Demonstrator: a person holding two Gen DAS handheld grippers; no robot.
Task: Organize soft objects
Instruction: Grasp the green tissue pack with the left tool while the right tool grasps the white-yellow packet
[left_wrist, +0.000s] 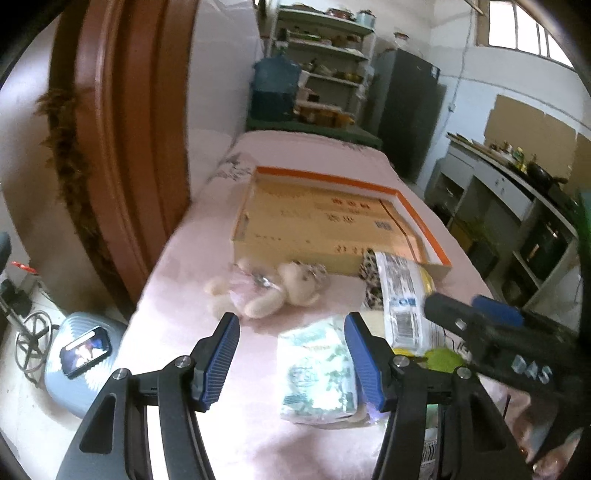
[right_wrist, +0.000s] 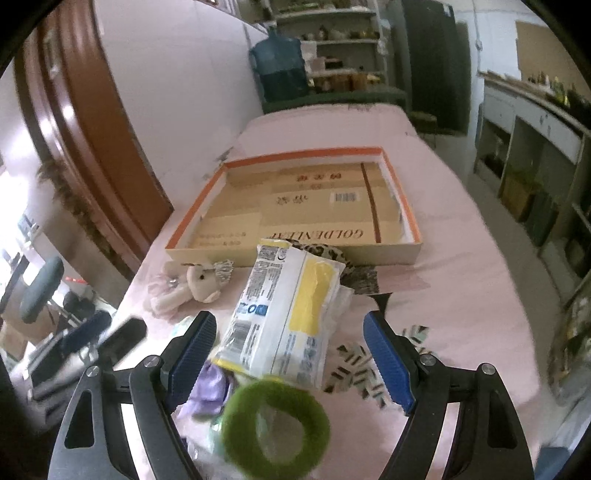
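Left claw (left_wrist: 291, 363) wide, nothing gripped, angled down over pink-clothed worktop (left_wrist: 184, 280); green-printed white soft pack (left_wrist: 319, 373) sits between its blue ribbed pads, no contact visible. Right claw (right_wrist: 290, 360) also wide and pitched down, jaws either side of white-and-yellow plastic packet (right_wrist: 284, 314) with blue label blocks, not pressing it. Fuzzy green ring (right_wrist: 275, 424) lies just below that. Cream teddy bear in pink dress (left_wrist: 266, 291) beside shallow orange-rimmed cardboard box (right_wrist: 295, 206). Box liner reads "GOLDENLEAF". Right claw body marked "DAS".
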